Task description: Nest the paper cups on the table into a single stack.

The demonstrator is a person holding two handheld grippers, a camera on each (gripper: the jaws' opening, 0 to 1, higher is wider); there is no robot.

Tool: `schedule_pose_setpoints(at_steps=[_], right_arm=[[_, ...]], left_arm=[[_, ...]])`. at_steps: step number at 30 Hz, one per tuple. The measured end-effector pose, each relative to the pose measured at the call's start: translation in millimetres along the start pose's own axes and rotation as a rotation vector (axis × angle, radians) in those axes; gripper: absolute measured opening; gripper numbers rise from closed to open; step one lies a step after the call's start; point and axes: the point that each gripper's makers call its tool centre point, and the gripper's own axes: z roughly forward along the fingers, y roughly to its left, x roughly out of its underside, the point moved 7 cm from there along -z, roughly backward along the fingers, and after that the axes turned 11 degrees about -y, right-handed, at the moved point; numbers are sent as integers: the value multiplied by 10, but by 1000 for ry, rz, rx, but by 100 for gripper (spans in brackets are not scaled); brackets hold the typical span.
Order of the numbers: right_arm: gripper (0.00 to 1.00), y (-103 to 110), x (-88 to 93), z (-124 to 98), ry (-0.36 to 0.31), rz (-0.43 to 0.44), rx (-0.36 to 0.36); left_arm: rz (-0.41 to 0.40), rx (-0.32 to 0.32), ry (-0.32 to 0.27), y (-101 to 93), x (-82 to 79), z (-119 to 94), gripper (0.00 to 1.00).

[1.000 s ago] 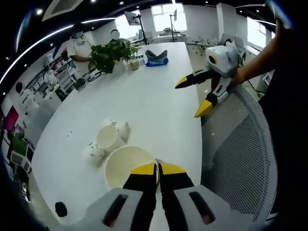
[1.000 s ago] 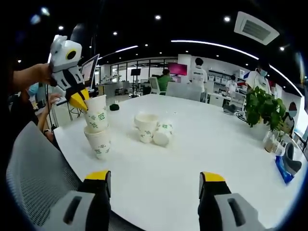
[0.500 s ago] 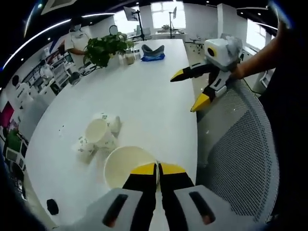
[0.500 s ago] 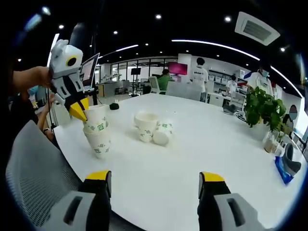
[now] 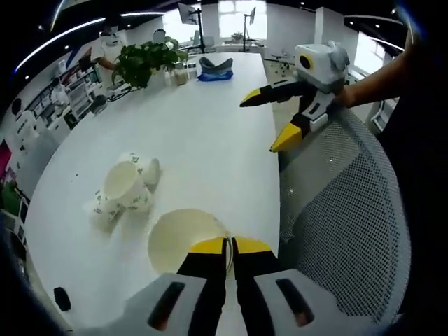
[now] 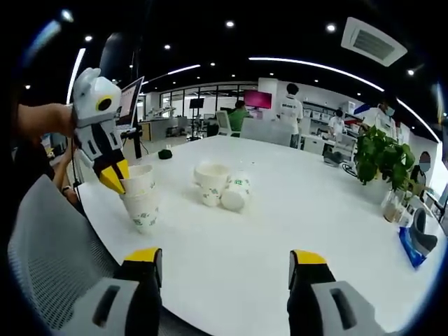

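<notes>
My left gripper [image 5: 229, 246] is shut on the rim of a white paper cup [image 5: 180, 239], seen from above in the left gripper view. In the right gripper view that left gripper [image 6: 113, 180] pinches the same cup [image 6: 137, 179], which sits partly nested in a second cup [image 6: 143, 211] standing on the white table [image 6: 280, 231]. Further back a small cluster of paper cups [image 6: 220, 187] rests mid-table, one upright and others lying down; the cluster [image 5: 120, 189] is also left of the held cup. My right gripper [image 6: 224, 260] is open over the table edge, and it [image 5: 269, 122] hangs open above the chair.
A grey mesh chair [image 5: 343, 224] stands at the table's edge. A potted plant [image 6: 381, 157], small bottles and a blue object [image 6: 416, 245] sit at the far end. A small black object [image 5: 61, 299] lies near the table edge. Several people stand in the office behind.
The left gripper has lowered its cup deeper into the cup beneath it. The right gripper has stayed open and nearly still.
</notes>
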Motion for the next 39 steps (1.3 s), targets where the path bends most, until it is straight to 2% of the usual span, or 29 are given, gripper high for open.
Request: schedule_pose_setpoints(at_steps=[3,8,11,23,32,39], right_arm=[[74,7,-6,0,1,0,0],[74,9,-10,-1,2,0,-1],[74,1,0,-1,3,0,0],[74,-7,12,3,3,0,-5],[74,14,-5,4,0,-1,-8],[75,35,-18,5,3,-1,-15]], left_arm=[[-5,13,-6,-9,33,35,1],[5,22,28,-24,115,85,1],[6,25,28,-10,174,123,1],[9,30,46,-35,210,158,3],[25,7,2,-66,128,89,11],[2,-31,-67,-89,27,-30,17]])
